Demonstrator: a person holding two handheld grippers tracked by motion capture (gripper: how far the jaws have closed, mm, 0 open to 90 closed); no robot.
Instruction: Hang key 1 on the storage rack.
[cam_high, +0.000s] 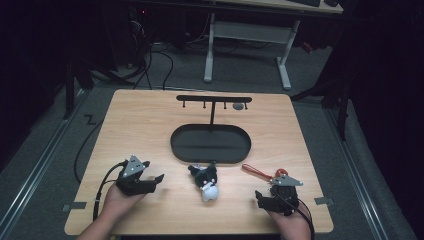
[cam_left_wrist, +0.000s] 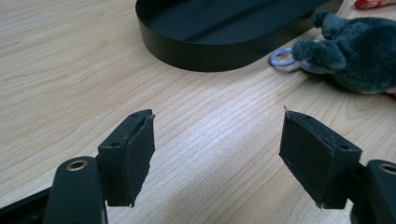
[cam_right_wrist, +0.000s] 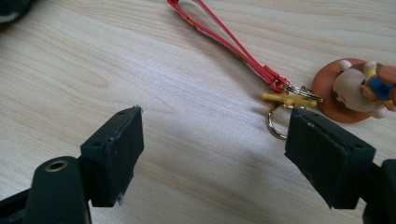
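The red-strapped keychain (cam_high: 264, 173) lies diagonally — strap toward the tray (cam_high: 210, 143), charm touching the right gripper (cam_high: 274, 196). Both the right and the left gripper (cam_high: 147, 181) gape wide, empty.

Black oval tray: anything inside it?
The black oval tray has just the hanger stand's post rising from its back edge in the high view. In the left gripper view the near wall hides most of its floor.
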